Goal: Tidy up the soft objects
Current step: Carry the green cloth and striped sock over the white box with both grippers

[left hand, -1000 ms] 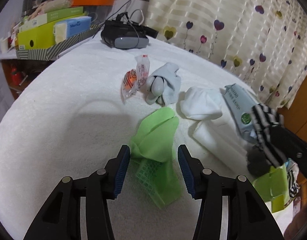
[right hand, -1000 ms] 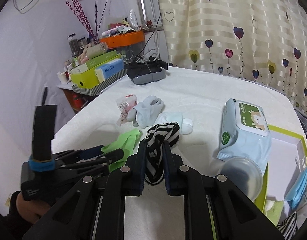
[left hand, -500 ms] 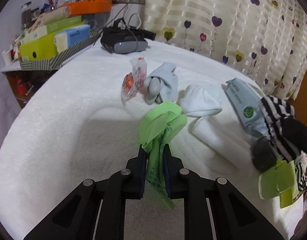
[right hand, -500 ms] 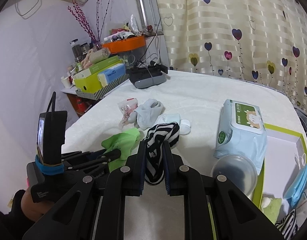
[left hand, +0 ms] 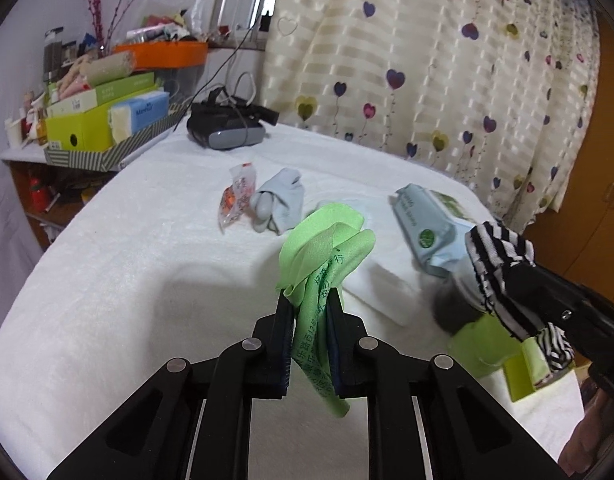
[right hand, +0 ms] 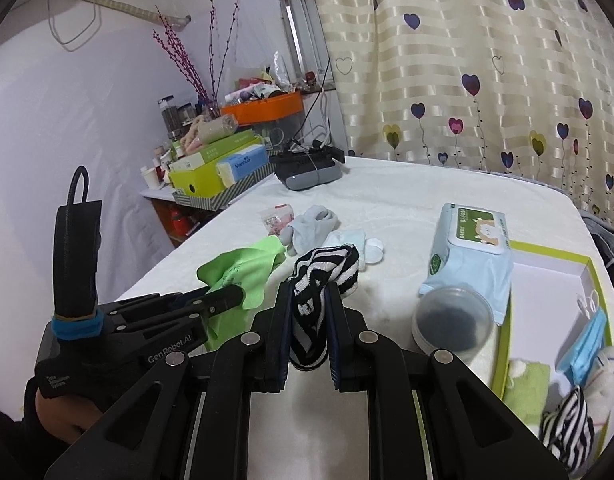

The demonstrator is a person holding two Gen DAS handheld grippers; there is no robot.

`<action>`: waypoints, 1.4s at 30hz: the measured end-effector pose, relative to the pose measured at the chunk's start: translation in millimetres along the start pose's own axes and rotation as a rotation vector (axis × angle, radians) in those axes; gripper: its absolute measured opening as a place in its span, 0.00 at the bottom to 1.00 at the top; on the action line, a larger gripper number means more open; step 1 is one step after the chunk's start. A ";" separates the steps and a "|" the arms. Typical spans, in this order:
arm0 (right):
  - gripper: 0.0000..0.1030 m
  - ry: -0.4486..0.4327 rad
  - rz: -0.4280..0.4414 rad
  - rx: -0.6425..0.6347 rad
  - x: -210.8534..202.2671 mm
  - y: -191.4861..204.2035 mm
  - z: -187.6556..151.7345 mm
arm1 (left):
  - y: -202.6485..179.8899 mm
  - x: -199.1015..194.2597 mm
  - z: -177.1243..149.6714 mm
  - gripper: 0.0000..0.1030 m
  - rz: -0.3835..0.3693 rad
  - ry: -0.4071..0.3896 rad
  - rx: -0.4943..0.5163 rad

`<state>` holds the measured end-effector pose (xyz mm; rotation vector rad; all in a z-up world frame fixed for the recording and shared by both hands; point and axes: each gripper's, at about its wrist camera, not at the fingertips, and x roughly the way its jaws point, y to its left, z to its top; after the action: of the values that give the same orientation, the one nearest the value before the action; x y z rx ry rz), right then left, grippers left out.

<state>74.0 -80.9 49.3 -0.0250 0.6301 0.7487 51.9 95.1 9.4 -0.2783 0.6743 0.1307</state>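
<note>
My left gripper is shut on a bright green cloth, lifted clear of the white blanket; the same green cloth hangs from it at the left of the right wrist view. My right gripper is shut on a black-and-white striped sock, which also shows at the right of the left wrist view as the striped sock. A grey sock and a pale white sock lie on the blanket beyond. A green-rimmed box at the right holds soft items.
A wet-wipes pack and a clear round lid sit beside the box. A small snack packet lies near the grey sock. A black headset is at the far edge, with cluttered boxes on a side shelf.
My left gripper closed on the green cloth and lifted it off the blanket. Both grippers have risen and shifted, the right one still carrying the striped sock.
</note>
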 end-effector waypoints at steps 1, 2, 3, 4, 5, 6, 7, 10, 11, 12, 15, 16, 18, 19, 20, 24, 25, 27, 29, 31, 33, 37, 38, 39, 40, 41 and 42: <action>0.15 -0.004 -0.001 0.000 -3.3 0.2 -1.0 | -2.8 -4.9 -1.2 0.14 -0.007 -0.007 0.003; 0.16 -0.010 -0.001 0.002 -8.0 0.2 -2.7 | -5.1 -8.8 -2.4 0.14 -0.012 -0.012 0.005; 0.16 -0.016 -0.002 0.004 -12.3 0.3 -4.1 | -8.6 -14.5 -3.7 0.14 -0.021 -0.020 0.009; 0.16 -0.020 -0.004 0.006 -16.3 -0.3 -5.6 | -11.3 -19.0 -5.1 0.14 -0.031 -0.025 0.011; 0.16 -0.025 -0.006 0.008 -20.6 -0.8 -7.1 | -14.2 -23.1 -5.8 0.14 -0.040 -0.030 0.013; 0.16 -0.030 -0.009 0.010 -25.2 -1.6 -8.7 | -17.8 -27.4 -6.8 0.14 -0.048 -0.036 0.017; 0.16 -0.032 -0.012 0.011 -28.0 -2.4 -10.3 | -21.0 -32.0 -8.8 0.14 -0.058 -0.042 0.021; 0.16 -0.040 -0.027 0.017 -38.7 -4.4 -15.5 | -29.8 -42.3 -12.3 0.14 -0.089 -0.052 0.032; 0.16 -0.043 -0.031 0.020 -42.2 -5.4 -17.5 | -32.2 -45.5 -13.7 0.14 -0.098 -0.054 0.036; 0.16 -0.045 -0.036 0.023 -45.6 -6.0 -19.5 | -36.3 -49.2 -15.0 0.14 -0.109 -0.058 0.044; 0.16 -0.050 -0.045 0.027 -52.5 -8.1 -22.9 | -44.4 -57.8 -18.2 0.14 -0.132 -0.067 0.061; 0.16 -0.052 -0.048 0.028 -54.9 -8.5 -24.1 | -46.5 -59.9 -18.6 0.14 -0.138 -0.070 0.065; 0.16 -0.056 -0.052 0.031 -59.0 -10.1 -26.3 | -51.3 -64.4 -20.5 0.14 -0.147 -0.077 0.074; 0.16 -0.057 -0.054 0.033 -60.7 -11.2 -27.3 | -53.2 -65.7 -21.0 0.14 -0.152 -0.078 0.077; 0.16 -0.058 -0.056 0.035 -62.2 -12.1 -28.1 | -55.4 -67.1 -21.7 0.14 -0.157 -0.079 0.080; 0.16 -0.061 -0.062 0.037 -67.0 -14.0 -31.1 | -61.5 -70.0 -24.0 0.14 -0.171 -0.079 0.089; 0.16 -0.061 -0.064 0.037 -68.1 -14.8 -31.5 | -62.7 -70.4 -24.4 0.14 -0.174 -0.078 0.090; 0.16 -0.063 -0.067 0.038 -69.9 -16.5 -32.1 | -65.3 -70.5 -24.9 0.14 -0.180 -0.075 0.093; 0.16 -0.065 -0.070 0.040 -70.3 -17.1 -31.8 | -67.2 -70.5 -25.1 0.14 -0.185 -0.074 0.097; 0.16 -0.066 -0.071 0.042 -71.5 -19.0 -32.6 | -69.6 -70.4 -25.0 0.14 -0.189 -0.073 0.101; 0.16 -0.068 -0.072 0.044 -72.8 -21.2 -33.3 | -72.8 -70.9 -25.1 0.14 -0.194 -0.074 0.104; 0.16 -0.070 -0.076 0.049 -76.3 -25.3 -35.4 | -80.5 -71.6 -25.5 0.14 -0.216 -0.075 0.113; 0.16 -0.071 -0.079 0.052 -77.8 -27.5 -36.0 | -83.0 -71.3 -25.5 0.14 -0.220 -0.074 0.115; 0.16 -0.073 -0.082 0.055 -79.5 -29.1 -36.8 | -86.5 -70.9 -25.8 0.14 -0.227 -0.073 0.122; 0.16 -0.075 -0.086 0.060 -81.4 -31.2 -37.9 | -89.6 -70.3 -26.2 0.14 -0.233 -0.071 0.126; 0.16 -0.076 -0.090 0.066 -83.3 -34.1 -39.2 | -93.2 -69.9 -26.9 0.14 -0.241 -0.069 0.131; 0.16 -0.077 -0.094 0.071 -84.6 -36.5 -39.9 | -96.9 -69.3 -27.5 0.14 -0.250 -0.066 0.136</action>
<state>29.3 -170.5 55.5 0.0388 0.5775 0.6334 2.0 -7.6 53.2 -0.2240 0.5754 -0.1439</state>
